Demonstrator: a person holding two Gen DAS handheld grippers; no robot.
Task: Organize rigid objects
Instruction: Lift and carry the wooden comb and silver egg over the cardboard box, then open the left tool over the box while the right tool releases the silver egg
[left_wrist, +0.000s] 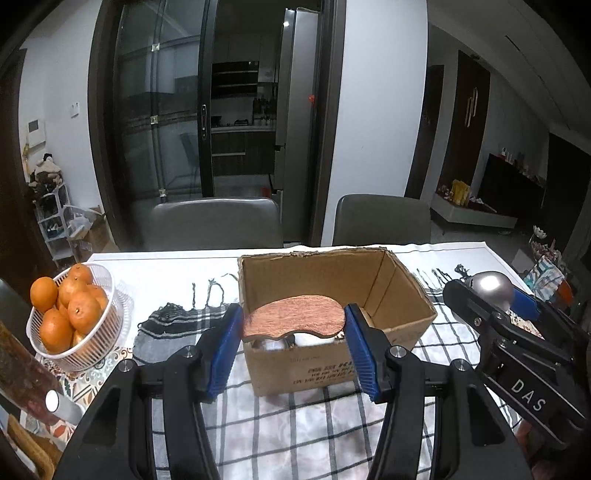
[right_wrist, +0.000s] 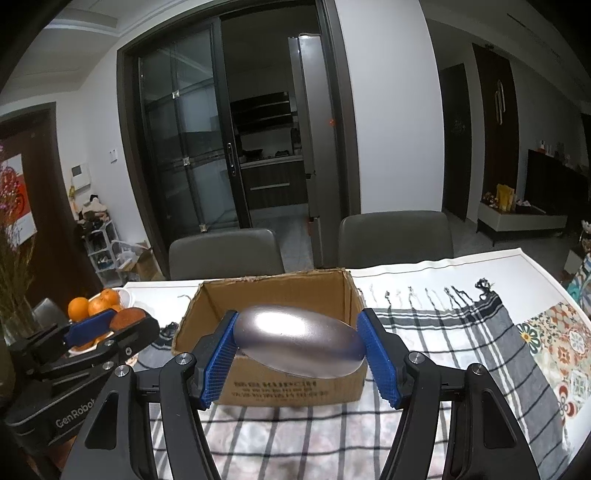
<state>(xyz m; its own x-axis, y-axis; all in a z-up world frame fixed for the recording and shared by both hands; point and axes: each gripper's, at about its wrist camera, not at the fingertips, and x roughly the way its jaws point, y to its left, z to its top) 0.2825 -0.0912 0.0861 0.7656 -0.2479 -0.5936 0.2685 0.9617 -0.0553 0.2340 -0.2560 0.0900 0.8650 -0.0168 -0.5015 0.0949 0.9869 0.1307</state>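
Note:
An open cardboard box (left_wrist: 402, 295) stands on the checked cloth, also in the right wrist view (right_wrist: 280, 295). My left gripper (left_wrist: 293, 339) is shut on a flat reddish wooden piece (left_wrist: 295, 315) held over the box's near edge. A metal item (left_wrist: 271, 343) and a white item (left_wrist: 314, 339) lie in the box below it. My right gripper (right_wrist: 297, 345) is shut on a smooth silver oval object (right_wrist: 297, 341), held level in front of the box. The right gripper (left_wrist: 491, 291) shows at the right in the left wrist view, the left gripper (right_wrist: 110, 321) at the left in the right wrist view.
A white basket of oranges (left_wrist: 70, 314) stands at the table's left. Two grey chairs (left_wrist: 214, 221) (left_wrist: 382, 218) stand behind the table. A patterned mat (right_wrist: 557, 339) lies at the right. A vase with dried stems (right_wrist: 14, 291) stands far left.

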